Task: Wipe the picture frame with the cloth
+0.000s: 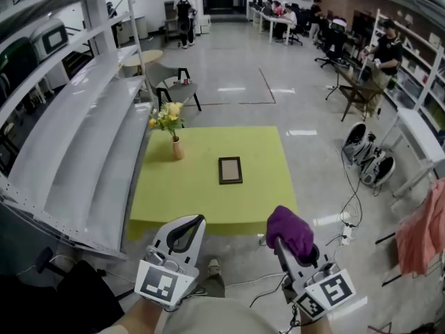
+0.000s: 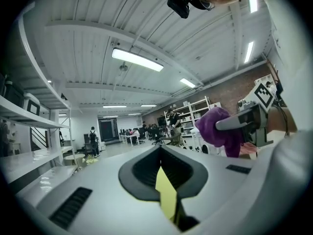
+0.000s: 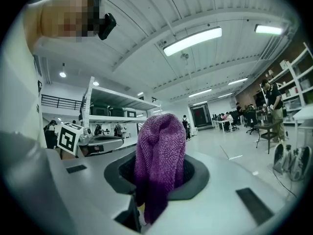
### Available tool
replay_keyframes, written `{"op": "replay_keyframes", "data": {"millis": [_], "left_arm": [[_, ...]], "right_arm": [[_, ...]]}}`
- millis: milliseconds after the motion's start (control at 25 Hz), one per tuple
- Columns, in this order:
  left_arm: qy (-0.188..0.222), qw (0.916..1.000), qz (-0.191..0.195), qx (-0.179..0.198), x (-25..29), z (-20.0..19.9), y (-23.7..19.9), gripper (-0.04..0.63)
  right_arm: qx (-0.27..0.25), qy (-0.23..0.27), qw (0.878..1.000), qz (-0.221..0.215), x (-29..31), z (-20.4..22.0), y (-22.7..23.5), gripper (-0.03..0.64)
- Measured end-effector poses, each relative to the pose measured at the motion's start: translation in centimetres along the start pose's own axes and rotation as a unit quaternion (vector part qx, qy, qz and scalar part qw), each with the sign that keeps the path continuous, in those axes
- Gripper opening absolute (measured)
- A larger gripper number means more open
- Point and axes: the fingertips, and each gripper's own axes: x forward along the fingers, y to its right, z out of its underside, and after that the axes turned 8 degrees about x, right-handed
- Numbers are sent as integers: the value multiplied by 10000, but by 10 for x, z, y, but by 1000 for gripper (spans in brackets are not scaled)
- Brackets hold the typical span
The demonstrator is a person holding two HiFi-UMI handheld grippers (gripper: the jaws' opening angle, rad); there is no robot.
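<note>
The picture frame [image 1: 230,170] lies flat near the middle of the yellow-green table [image 1: 268,202], dark-edged and well apart from both tools. A small vase of yellow flowers [image 1: 176,145] stands near the table's far left corner, close to the white shelving [image 1: 83,138].

The person holds both grippers short of the table's near edge, over the floor. The right gripper [image 1: 295,248] has its jaws clamped on the purple knitted cloth [image 1: 288,229], which bunches up above them. The left gripper [image 1: 189,223] has its jaws closed together with nothing between them.
</note>
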Motion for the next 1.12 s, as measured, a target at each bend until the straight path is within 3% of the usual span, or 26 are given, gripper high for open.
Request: {"op": "replay_keyframes", "data": {"millis": [560, 1120], "left_arm": [[-331, 9975, 500, -372, 133, 81, -144, 6], [-466, 9949, 685, -575, 197, 123, -193, 8]], "right_arm": [[133, -606, 9978, 234, 209, 7, 59, 110], [-76, -1373, 9898, 363, 305, 29, 108, 110]]}}
